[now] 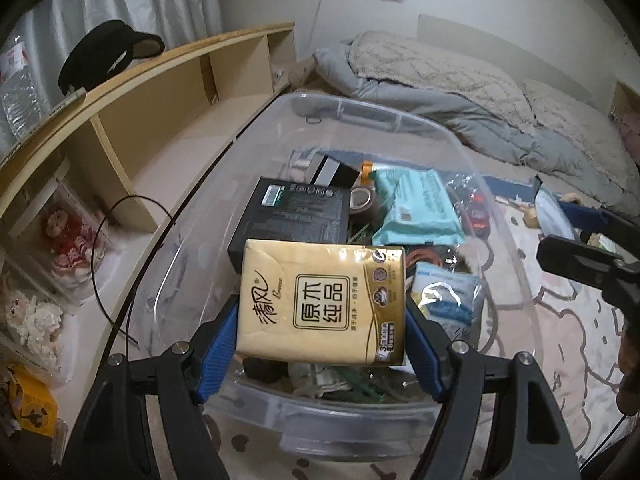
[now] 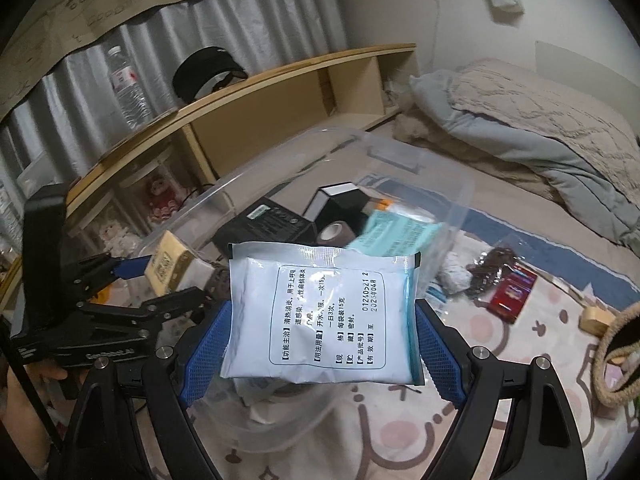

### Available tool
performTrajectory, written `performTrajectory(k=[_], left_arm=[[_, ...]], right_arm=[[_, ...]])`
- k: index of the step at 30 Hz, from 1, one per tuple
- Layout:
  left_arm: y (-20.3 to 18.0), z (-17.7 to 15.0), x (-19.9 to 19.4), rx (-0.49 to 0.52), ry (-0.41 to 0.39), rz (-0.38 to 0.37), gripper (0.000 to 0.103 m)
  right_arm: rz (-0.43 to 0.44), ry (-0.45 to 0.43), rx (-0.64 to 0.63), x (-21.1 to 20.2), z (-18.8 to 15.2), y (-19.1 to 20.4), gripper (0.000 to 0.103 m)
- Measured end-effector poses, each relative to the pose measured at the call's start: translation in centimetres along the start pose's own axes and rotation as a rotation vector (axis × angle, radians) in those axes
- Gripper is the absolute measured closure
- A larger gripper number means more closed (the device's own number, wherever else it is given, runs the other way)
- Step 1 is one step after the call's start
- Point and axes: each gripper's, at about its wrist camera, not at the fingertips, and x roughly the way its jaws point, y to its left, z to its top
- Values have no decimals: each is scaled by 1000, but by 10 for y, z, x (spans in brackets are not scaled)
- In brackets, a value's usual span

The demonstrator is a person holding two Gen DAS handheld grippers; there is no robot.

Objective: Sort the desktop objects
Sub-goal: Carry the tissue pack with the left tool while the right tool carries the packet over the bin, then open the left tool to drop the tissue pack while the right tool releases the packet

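Tissue pack point(image 1: 320, 300), gold, is pinched between the blue pads of the left claw point(image 1: 320, 336) and held over the near end of the clear storage bin point(image 1: 400, 118). The right claw point(image 2: 322, 344) clamps a white medicine sachet point(image 2: 320, 316) above the bin's near rim. Inside the bin lie a black box point(image 1: 292, 212), a brown tape roll point(image 1: 364, 200) and a teal wipes pack point(image 1: 416, 208). The bin sits on a patterned bed sheet point(image 2: 500, 420), beside a wooden shelf point(image 1: 160, 92).

We are seeing a gold tissue pack point(image 1: 320, 300), a white sachet point(image 2: 320, 312) printed black, and blue pads point(image 1: 218, 350).
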Motion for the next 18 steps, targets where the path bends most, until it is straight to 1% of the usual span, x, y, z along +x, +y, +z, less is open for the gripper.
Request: performTrajectory(k=[5, 7, 8, 9, 11, 18], left_arm=[[5, -1, 4, 13, 34, 14, 28], [8, -1, 3, 0, 25, 14, 25], [9, -1, 3, -5, 20, 23, 13], [9, -1, 1, -9, 10, 39, 3], [10, 1, -2, -9, -10, 53, 3], [11, 2, -8, -30, -42, 52, 3]], right_arm=[[11, 4, -20, 1, -1, 9, 15], [13, 7, -21, 1, 0, 10, 15], [15, 8, -24, 1, -1, 11, 15], [15, 10, -26, 2, -1, 12, 15], [17, 14, -31, 2, -1, 14, 15], [28, 34, -32, 9, -1, 17, 15]])
